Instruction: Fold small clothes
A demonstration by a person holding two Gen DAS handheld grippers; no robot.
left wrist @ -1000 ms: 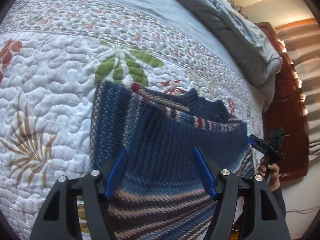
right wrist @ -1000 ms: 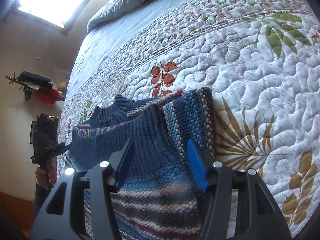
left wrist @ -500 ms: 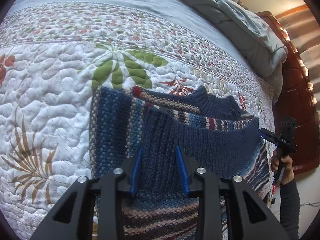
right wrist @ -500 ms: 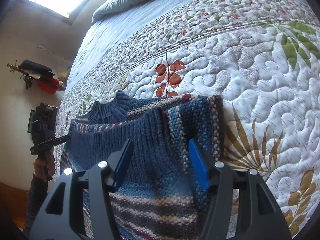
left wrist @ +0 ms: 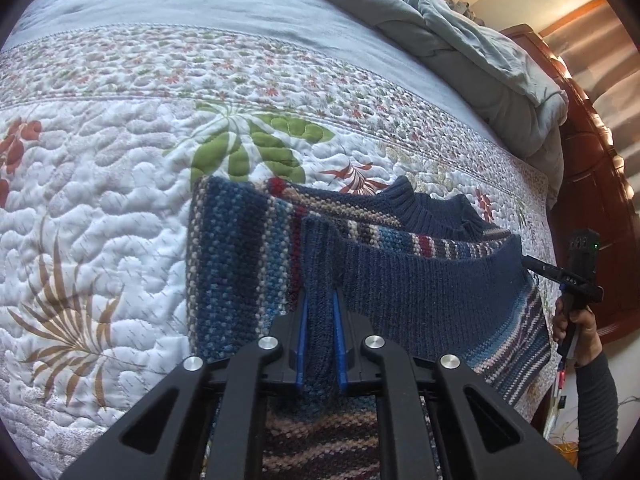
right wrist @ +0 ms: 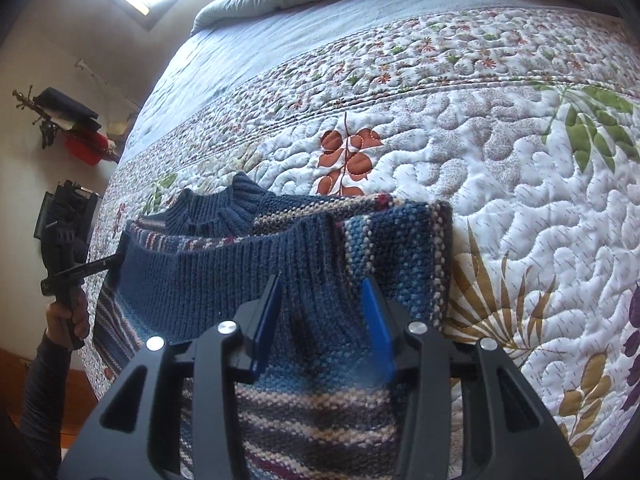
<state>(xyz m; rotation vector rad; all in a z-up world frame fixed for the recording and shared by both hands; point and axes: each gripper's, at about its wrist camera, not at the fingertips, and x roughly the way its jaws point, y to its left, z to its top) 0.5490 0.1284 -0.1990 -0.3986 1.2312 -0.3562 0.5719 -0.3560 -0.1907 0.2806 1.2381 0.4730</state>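
Note:
A blue knitted sweater (left wrist: pixel 420 292) with cream and maroon stripes lies on the quilted bedspread (left wrist: pixel 100 200), its navy ribbed hem folded up towards the collar. My left gripper (left wrist: pixel 319 300) is shut on the left end of that navy hem, a ridge of knit pinched between its blue pads. In the right wrist view the sweater (right wrist: pixel 200 280) shows again. My right gripper (right wrist: pixel 321 284) straddles the hem's right end with its jaws closing; the knit bunches between pads that still stand apart. Each gripper also shows at the other view's edge in a hand: right gripper (left wrist: pixel 536 266), left gripper (right wrist: pixel 108 264).
A crumpled grey duvet (left wrist: pixel 480 52) is piled at the head of the bed. A dark wooden headboard (left wrist: pixel 592 184) rises on the right. A wall shelf with a red thing (right wrist: pixel 80 148) hangs on the left beyond the bed's edge. Floral quilt (right wrist: pixel 520 200) spreads all around the sweater.
My left gripper's jaws went from wide apart to pinched on the navy hem. The right gripper's jaws have drawn somewhat closer around the hem. Both hands have rolled a little.

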